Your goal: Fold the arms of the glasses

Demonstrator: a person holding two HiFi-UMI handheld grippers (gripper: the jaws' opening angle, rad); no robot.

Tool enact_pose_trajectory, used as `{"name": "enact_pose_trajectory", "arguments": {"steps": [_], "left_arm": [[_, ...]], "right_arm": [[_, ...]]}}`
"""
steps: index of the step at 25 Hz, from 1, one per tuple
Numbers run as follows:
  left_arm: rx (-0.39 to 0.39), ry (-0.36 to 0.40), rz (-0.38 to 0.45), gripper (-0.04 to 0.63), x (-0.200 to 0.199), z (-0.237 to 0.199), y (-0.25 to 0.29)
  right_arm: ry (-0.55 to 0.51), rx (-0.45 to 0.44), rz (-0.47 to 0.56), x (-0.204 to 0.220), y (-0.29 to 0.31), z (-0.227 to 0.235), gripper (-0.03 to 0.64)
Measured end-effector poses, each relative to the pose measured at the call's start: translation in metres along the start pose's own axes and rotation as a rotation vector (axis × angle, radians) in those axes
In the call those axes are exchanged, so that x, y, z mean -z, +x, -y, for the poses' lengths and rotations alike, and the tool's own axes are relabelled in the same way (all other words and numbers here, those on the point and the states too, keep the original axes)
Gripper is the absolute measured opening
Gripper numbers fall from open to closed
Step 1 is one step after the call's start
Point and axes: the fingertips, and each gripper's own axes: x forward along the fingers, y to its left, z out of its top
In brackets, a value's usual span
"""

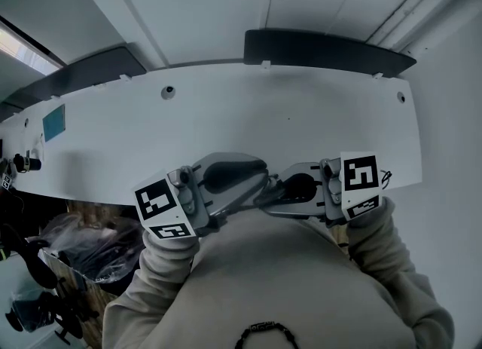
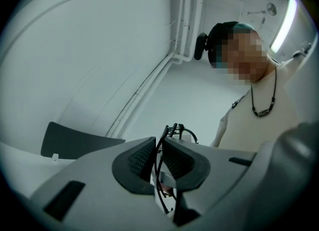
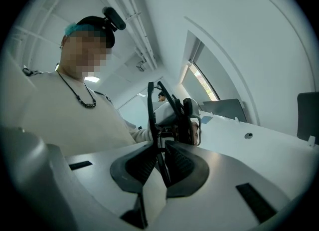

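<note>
Thin black wire-framed glasses (image 1: 268, 188) hang in the air close to the person's chest, between the two grippers, which face each other. My left gripper (image 1: 258, 179) comes in from the left and is shut on a thin wire part of the glasses (image 2: 175, 131); the frame runs down between its ribbed pads (image 2: 141, 157). From the right, my right gripper (image 1: 277, 190) is shut on a black arm of the glasses (image 3: 151, 109), which stands up out of its pads (image 3: 180, 164). The lenses are mostly hidden by the jaws.
A long white table (image 1: 286, 114) lies beyond the hands, with small holes (image 1: 168, 92) and a blue patch (image 1: 53, 123). Dark chair backs (image 1: 324, 50) (image 1: 90, 72) stand at its far side. Bags and dark gear (image 1: 86, 242) sit low at the left.
</note>
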Motion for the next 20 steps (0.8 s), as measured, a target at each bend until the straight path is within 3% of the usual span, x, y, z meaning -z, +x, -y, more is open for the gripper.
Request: {"name": "enact_pose_trajectory", "arguments": {"steps": [9,14,20], "left_arm": [[-0.05,-0.044,0.129,0.028,-0.006,-0.014,-0.008],[0.04,0.002,0.109,0.198,-0.006,0.004,-0.011],[0.054,0.033,0.069,0.249,0.001,0.01,-0.013]], "right_arm": [[-0.049,0.01,0.018,-0.012,-0.013,-0.002,0.061],[-0.035,0.026,0.037,-0.014,-0.019,0.002,0.061],[-0.05,0.02,0.048,-0.018,-0.016,-0.001,0.061]]}}
